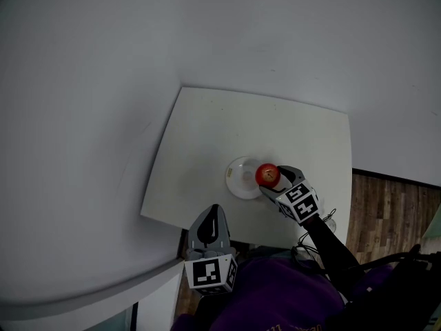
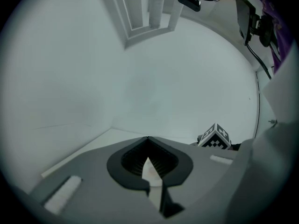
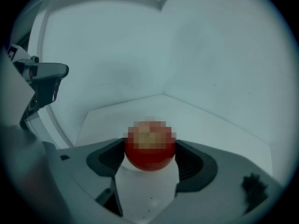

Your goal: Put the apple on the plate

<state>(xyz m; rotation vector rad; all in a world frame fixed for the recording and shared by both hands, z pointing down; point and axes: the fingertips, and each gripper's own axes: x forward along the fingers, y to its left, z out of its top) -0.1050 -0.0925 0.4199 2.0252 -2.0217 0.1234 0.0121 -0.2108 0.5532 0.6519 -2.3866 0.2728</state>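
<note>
Right gripper [image 3: 150,148] fingers clamp the round red apple [image 1: 268,175], pale crown up, no distinct long axis, over the white plate [image 1: 238,179] rim, near the white table [image 1: 207,129] near edge. Left gripper [image 2: 148,140] fingers together, empty.

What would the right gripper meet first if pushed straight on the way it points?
Probably the plate: the right gripper, shut on the apple, points across it. Its height above the plate is unclear; if high enough, it would pass over toward the bare table.

1 white table [image 1: 207,136] stands against grey walls [image 1: 83,81], beside wood flooring [image 1: 393,212].
</note>
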